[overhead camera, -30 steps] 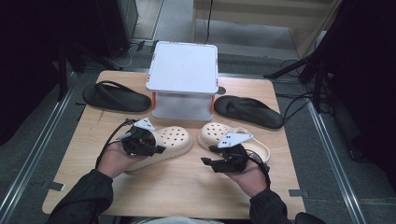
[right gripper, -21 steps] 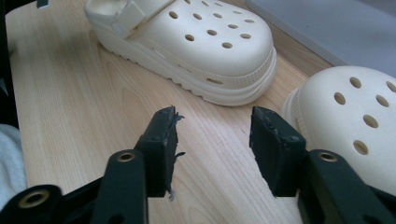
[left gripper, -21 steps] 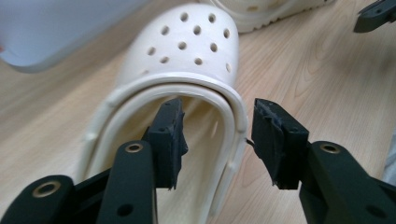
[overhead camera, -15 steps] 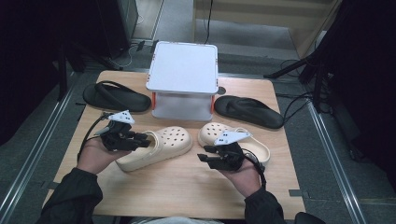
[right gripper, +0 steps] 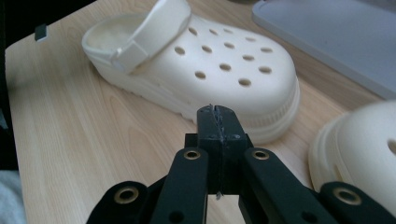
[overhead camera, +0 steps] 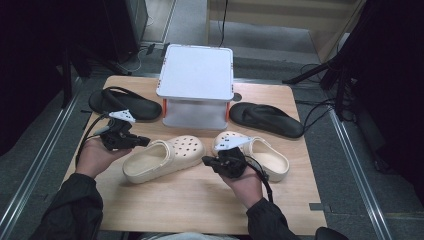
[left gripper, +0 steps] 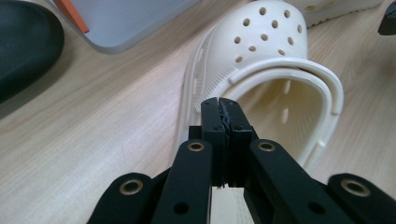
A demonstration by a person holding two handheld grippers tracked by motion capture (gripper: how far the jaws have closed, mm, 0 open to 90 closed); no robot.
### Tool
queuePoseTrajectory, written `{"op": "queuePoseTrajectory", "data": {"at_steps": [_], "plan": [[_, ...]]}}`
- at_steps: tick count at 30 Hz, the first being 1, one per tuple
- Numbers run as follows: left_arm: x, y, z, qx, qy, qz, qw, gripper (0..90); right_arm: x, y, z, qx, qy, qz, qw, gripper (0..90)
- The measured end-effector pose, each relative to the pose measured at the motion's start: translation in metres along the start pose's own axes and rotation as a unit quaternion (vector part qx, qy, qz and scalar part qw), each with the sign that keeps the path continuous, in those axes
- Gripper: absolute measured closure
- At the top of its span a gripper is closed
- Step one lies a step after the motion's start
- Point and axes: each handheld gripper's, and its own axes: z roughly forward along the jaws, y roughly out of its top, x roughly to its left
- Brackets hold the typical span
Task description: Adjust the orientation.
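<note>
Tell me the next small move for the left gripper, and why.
Probably open the fingers and ease forward to the heel of the left clog. The left gripper has just closed with nothing between its fingers, pointing at the clog's heel opening and just short of it, so it can't take hold as it stands.

On the tabletop (overhead camera: 165, 200), two clogs lie side by side: the left clog (overhead camera: 162, 157) and the right clog (overhead camera: 257, 155). Behind them stands a box (overhead camera: 196, 85), with one sandal (overhead camera: 122, 103) to its left and the other sandal (overhead camera: 267, 119) to its right.
</note>
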Motion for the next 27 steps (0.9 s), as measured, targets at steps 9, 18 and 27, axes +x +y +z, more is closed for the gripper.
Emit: {"op": "queuePoseTrajectory", "data": {"at_steps": [9,18,27], "plan": [[0.02,-0.007,0.017,0.011,-0.01,-0.009,0.9999,90.0,0.017,0.006,0.032,-0.002,-0.003,-0.021,0.9998,90.0],[0.025,-0.016,0.025,0.018,-0.004,-0.014,0.9997,90.0,0.025,-0.005,0.061,0.025,0.002,-0.008,0.9996,90.0],[0.009,-0.022,0.028,0.031,-0.005,0.001,0.9995,90.0,0.017,-0.003,0.065,0.029,-0.006,-0.004,0.9996,90.0]]}}
